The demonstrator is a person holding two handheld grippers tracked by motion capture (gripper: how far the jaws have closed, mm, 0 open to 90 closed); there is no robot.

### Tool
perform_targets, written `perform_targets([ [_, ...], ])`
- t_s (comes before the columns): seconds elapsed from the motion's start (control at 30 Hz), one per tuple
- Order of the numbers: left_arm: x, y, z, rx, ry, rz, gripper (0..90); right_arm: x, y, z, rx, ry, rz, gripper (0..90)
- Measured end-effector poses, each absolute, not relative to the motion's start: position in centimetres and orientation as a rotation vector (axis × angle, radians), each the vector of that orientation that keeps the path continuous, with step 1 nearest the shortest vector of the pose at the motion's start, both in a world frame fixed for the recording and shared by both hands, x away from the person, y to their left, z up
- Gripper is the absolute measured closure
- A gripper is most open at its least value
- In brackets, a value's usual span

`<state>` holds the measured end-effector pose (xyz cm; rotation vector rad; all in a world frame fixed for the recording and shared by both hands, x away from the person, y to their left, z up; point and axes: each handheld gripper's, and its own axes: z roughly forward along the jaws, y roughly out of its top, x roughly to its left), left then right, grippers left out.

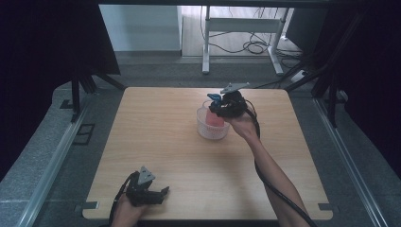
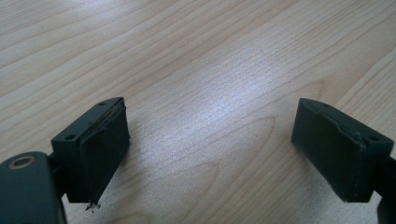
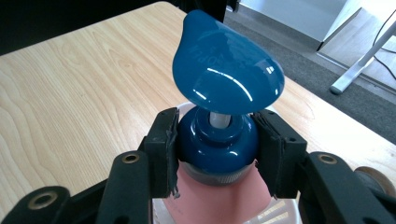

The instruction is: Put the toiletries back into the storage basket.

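A pink pump bottle [image 1: 216,118] with a blue pump head [image 3: 224,70] stands upright inside a white mesh basket [image 1: 207,130] right of the table's middle. My right gripper [image 1: 221,106] is shut on the bottle's blue collar [image 3: 217,142], one jaw on each side, with the pump spout rising above them. My left gripper [image 1: 163,193] lies low near the table's front left edge. Its jaws stand wide open over bare wood [image 2: 210,126] with nothing between them.
The wooden table [image 1: 156,142] has dark floor around it. A white desk frame [image 1: 246,28] and cables lie on the floor beyond the far edge. Black stands flank the table at both sides.
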<state>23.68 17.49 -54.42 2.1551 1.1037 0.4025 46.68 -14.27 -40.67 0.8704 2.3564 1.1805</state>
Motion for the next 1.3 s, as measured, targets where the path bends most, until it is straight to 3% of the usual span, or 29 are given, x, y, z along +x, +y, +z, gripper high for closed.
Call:
perform_targets([
  [1.0, 23.7, 17.5, -54.4, 2.156, 1.105, 0.402, 10.9, 47.2, -14.2, -43.9, 0.918, 2.395, 1.181, 52.6],
  [1.3, 23.7, 17.5, -54.4, 2.158, 1.104, 0.402, 10.9, 47.2, -14.6, -44.0, 0.932, 2.402, 1.206, 48.0],
])
